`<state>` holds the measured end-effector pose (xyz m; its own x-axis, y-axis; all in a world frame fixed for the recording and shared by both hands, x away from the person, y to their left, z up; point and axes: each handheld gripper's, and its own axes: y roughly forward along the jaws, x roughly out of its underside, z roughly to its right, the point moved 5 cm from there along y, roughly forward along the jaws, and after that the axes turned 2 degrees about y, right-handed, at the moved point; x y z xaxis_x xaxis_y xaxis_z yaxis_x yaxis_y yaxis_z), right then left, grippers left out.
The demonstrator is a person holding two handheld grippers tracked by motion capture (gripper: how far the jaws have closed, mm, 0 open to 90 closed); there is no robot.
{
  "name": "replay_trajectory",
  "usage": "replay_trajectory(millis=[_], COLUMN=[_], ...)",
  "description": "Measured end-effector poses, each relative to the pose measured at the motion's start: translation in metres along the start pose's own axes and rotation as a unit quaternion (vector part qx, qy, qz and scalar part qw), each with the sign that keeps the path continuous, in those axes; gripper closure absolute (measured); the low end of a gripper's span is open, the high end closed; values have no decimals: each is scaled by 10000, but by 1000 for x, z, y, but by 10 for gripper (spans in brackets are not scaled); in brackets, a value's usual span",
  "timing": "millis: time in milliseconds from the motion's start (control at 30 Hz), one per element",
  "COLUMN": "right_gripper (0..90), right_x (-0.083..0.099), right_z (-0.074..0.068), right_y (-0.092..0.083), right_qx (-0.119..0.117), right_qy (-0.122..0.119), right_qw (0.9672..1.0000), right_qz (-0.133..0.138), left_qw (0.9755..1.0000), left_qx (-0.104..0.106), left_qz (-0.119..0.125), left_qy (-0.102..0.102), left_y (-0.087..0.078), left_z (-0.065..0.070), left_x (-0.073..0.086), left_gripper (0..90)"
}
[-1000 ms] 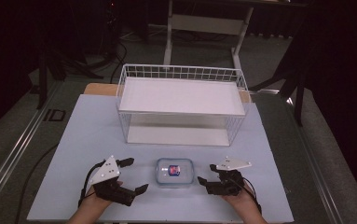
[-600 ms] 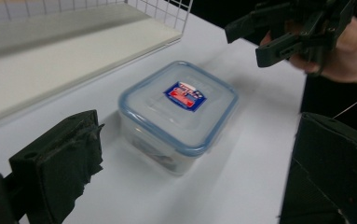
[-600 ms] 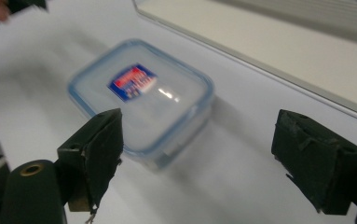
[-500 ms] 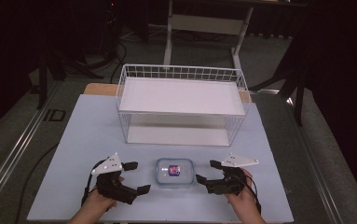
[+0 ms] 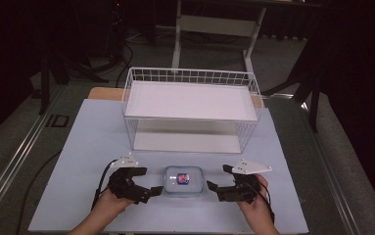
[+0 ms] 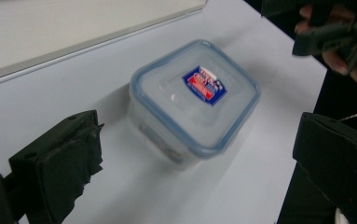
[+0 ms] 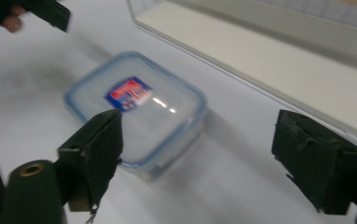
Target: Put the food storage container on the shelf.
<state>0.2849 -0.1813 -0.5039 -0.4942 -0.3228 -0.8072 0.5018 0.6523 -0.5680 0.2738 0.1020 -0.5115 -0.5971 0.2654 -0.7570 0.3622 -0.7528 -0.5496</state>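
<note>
A small clear lidded box with a blue rim and a red-and-blue label sits near the front of the table. My left gripper is just left of it, open, jaws pointing at its side. My right gripper is just right of it, open; its jaws have just been opening and no pad presses on anything. In the left gripper view the box lies a little ahead of the spread left gripper. In the right gripper view the box lies ahead and left of the right gripper.
A white wire basket with a white board across its top stands behind the box at mid table. The pale mat covers the tabletop. Dark floor and stands surround the table.
My left gripper has moved a little right and forward, closer to the box. My right gripper stays in place with its jaws slightly wider apart.
</note>
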Motion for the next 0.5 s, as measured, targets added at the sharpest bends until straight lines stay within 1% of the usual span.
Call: replay_trajectory(millis=[33, 67, 100, 167, 200, 233, 267, 300, 333, 367, 400, 433, 467, 500], right_gripper=[139, 138, 134, 133, 132, 125, 126, 126, 126, 126, 126, 130, 132, 137], right_x=[1, 2, 4, 5, 6, 6, 6, 6, 7, 8, 9, 11, 12, 13], right_z=[0, 0, 0, 1, 2, 3, 4, 6, 7, 8, 9, 9, 10, 11], right_y=[1, 2, 4, 7, 9, 12, 15, 17, 20, 23, 27, 30, 33, 37], right_qx=[-198, -359, -447, -474, -505, -523, -594, -723, -771, -853, -921, -974, -1054, -1069], right_qy=[267, 486, 618, 819, 933, 1041, 1218, 1441, 1608, 1753, 1874, 1966, 2058, 2105], right_qw=[9994, 9981, 9970, 9953, 9940, 9926, 9901, 9861, 9831, 9797, 9767, 9741, 9710, 9695], right_qz=[-79, -110, -131, -201, -271, -339, -371, -404, -423, -457, -496, -545, -602, -653], left_qw=[10000, 9999, 9997, 9993, 9989, 9986, 9980, 9973, 9965, 9953, 9938, 9923, 9913, 9899], left_qx=[9, 8, 29, 64, 96, 75, 112, 151, 134, 193, 247, 236, 255, 265], left_qz=[-56, -144, -218, -191, -240, -286, -321, -342, -357, -360, -365, -387, -376, -376], left_qy=[-18, -65, -128, -307, -381, -445, -525, -632, -746, -882, -1022, -1156, -1238, -1339], left_y=[3, 6, 10, 14, 17, 19, 22, 25, 27, 30, 32, 34, 35, 37], left_z=[-1, -2, -4, -6, -7, -8, -9, -10, -12, -14, -15, -17, -19, -20], left_x=[0, 0, 0, -1, 0, 0, 1, 2, 4, 5, 7, 8, 9, 11], left_gripper=[21, 21, 21, 22, 21, 21, 22, 22, 22, 22, 22, 22, 22, 22])
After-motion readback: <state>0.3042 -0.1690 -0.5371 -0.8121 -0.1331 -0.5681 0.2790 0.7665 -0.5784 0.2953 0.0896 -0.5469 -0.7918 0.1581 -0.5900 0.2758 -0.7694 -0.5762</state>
